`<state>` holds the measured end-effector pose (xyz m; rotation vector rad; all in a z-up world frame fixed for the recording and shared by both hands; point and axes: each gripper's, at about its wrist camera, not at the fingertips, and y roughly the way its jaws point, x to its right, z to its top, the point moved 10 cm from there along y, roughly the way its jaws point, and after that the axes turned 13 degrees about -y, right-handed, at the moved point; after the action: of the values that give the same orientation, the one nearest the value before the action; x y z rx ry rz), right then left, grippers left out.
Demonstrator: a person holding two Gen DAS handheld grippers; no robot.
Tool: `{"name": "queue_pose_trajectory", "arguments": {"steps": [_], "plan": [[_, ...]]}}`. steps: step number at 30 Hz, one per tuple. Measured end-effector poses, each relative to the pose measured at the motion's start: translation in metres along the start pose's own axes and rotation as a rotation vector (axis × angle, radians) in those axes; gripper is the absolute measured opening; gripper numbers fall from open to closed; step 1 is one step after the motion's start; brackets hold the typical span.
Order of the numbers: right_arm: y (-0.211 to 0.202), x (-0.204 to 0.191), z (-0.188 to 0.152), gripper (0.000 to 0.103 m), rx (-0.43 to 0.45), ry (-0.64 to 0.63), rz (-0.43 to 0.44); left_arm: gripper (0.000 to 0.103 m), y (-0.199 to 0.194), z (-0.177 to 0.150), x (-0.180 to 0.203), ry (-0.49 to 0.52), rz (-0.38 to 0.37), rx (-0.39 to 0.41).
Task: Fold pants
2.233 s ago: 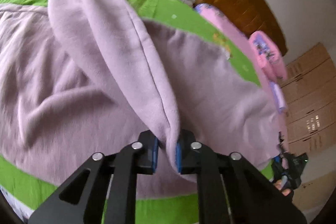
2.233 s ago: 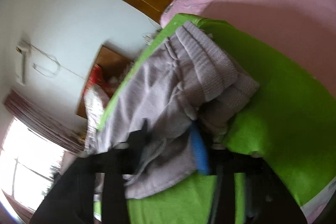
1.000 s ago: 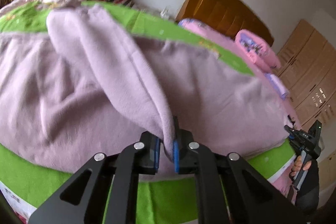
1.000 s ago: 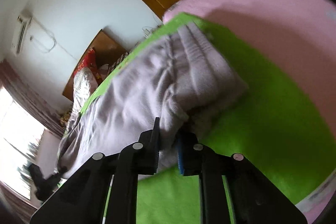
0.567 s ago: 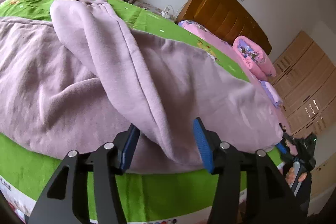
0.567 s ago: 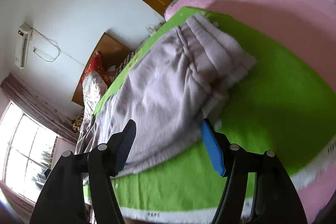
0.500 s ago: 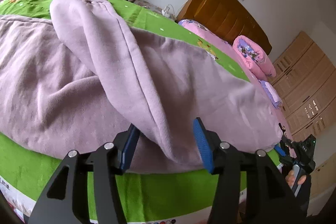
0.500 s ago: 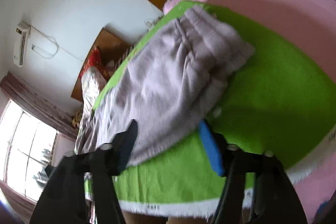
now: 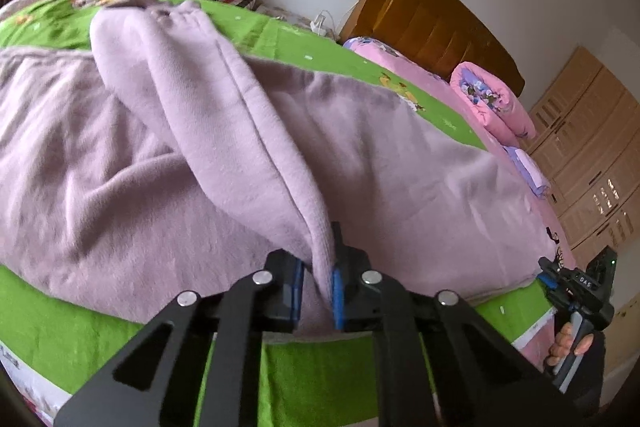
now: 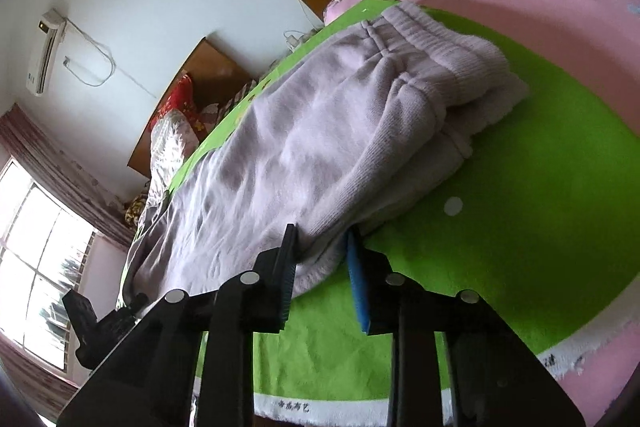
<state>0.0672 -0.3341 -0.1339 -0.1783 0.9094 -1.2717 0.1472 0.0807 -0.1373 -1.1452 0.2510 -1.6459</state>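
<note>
- bright, even daylight in both views; the window [image 10: 38, 267] is blown out to white.
- soft shadows lie under the pants [image 10: 320, 147] folds.
- strong fisheye bending, dark vignette at the corners.
- slight softness toward the edges.

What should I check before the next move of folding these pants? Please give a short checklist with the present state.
1. Left claw shut on a fold of the pants: ok.
2. Right claw has the waistband-side edge of the pants between its fingers: ok, but whether they are pinching it yet: cannot tell.
3. Both claws hold the near edge of the pants: ok.
4. Pants lie flat on the green blanket: not ok, the cloth is wrinkled and bunched at the waistband.
5. Far leg ends aligned: cannot tell, hidden behind the raised fold.
</note>
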Motion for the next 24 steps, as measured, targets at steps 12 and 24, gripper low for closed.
{"name": "queue_pose_trajectory", "arguments": {"steps": [12,24], "plan": [[-0.022,0.013,0.015,0.041,0.041,0.059,-0.026,0.012,0.011,-0.001,-0.008,-0.023,0.005,-0.025],[-0.029,-0.007,0.022,0.015,0.095,-0.032,-0.055,0.008,-0.007,0.008,0.006,0.024,-0.007,0.058]]}}
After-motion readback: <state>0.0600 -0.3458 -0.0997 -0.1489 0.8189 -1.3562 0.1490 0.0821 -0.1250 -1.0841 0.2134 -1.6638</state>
